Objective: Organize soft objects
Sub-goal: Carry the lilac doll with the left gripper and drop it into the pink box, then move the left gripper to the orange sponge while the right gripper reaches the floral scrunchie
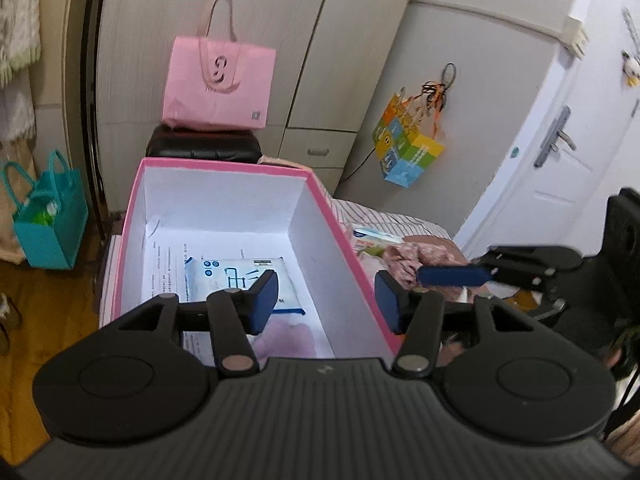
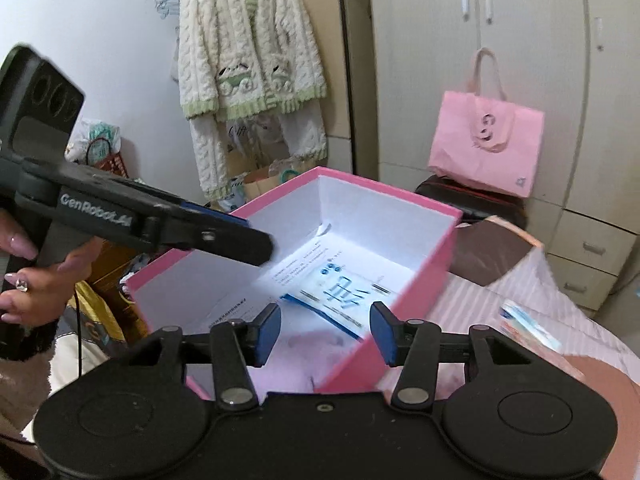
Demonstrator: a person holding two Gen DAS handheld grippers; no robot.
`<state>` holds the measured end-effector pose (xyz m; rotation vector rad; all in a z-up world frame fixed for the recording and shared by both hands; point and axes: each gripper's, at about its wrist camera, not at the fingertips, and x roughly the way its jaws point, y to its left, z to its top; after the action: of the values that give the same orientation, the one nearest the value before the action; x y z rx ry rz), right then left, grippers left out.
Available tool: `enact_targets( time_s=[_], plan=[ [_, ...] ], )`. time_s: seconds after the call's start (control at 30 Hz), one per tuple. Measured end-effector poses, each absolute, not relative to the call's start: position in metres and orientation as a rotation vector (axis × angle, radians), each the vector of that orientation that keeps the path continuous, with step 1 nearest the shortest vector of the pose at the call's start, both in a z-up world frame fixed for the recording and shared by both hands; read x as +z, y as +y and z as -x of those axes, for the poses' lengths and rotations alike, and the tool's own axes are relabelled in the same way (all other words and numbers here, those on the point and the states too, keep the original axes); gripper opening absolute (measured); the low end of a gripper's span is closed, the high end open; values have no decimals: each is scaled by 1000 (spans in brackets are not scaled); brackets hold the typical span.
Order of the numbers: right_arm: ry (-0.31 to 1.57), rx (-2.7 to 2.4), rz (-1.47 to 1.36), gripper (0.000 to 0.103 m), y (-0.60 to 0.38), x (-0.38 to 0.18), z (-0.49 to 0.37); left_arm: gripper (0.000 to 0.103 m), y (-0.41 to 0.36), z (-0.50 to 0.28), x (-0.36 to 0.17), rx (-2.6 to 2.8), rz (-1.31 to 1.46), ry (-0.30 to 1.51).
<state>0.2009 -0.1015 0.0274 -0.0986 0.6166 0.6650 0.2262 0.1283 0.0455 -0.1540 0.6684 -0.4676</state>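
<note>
Cardboard box [image 1: 224,200], pink outside and white within, holds a flat wipes packet [image 1: 236,280] and fuzzy pink cloth [image 1: 286,340]; left claw [image 1: 326,300] and right claw [image 2: 325,334] hover spread, empty.

The left hand-held gripper [image 2: 224,236] reads "GenRobot.AI"; print on the white packet [image 1: 240,284] is unreadable.

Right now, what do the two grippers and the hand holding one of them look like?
Both grippers are black plastic with dark blue pads on their fingers. The left gripper has round silver pivot pins and a ribbed body; in the right wrist view its side reads GenRobot.AI in white. The right gripper matches. The hand on the left one has long pale polished nails, a ring and a dark fuzzy cuff.
</note>
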Motion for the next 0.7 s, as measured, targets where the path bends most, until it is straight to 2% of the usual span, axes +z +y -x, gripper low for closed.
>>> enact_targets(
  time_s=[0.3, 0.7],
  plan=[
    [572, 540, 89, 60, -172, 32, -161, 54, 83, -168, 52, -515, 59, 629],
    [547, 483, 84, 62, -211, 12, -147, 53, 13, -132, 33, -517, -30, 590]
  ],
)
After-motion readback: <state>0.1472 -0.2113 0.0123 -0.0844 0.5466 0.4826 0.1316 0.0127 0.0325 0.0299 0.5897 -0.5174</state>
